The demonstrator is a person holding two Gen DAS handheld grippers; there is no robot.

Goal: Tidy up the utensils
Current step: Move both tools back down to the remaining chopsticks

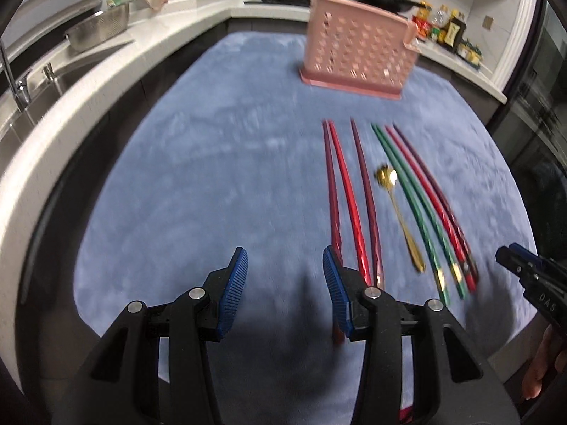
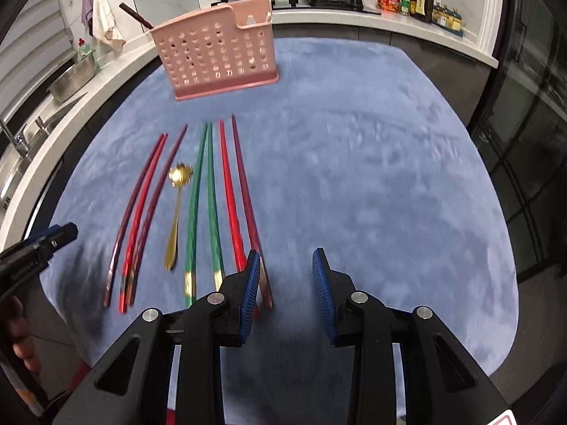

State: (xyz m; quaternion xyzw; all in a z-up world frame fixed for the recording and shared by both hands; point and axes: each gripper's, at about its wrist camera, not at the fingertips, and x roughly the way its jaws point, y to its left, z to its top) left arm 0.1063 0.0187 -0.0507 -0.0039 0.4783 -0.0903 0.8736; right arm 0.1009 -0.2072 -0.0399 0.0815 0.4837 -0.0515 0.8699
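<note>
**Barely started: one stick in the holder, the rest on the mat**

The pink holder (image 2: 216, 53) stands upright at the top of the right wrist view, on the far part of the blue mat (image 2: 354, 177). One dark stick (image 2: 136, 16) pokes out of its upper left corner, the only item that looks sorted so far.

Everything else lies flat on the mat, left of centre in that view, in a rough row running away from the camera: three red and maroon chopsticks (image 2: 138, 219) at far left, the gold spoon (image 2: 176, 212) next, bowl end toward the holder, then two green chopsticks (image 2: 202, 205), then a red and a maroon chopstick (image 2: 237, 194) nearest the right gripper.

The left gripper (image 1: 285, 283) is released, nothing between its pads, over bare mat at lower centre of its view, just left of the leftmost sticks. The right gripper (image 2: 286, 283) is likewise released and empty, its left pad overlapping the near ends of the red-maroon pair; contact cannot be told.

Left to do, as judged: seven chopsticks and the spoon into the holder.
</note>
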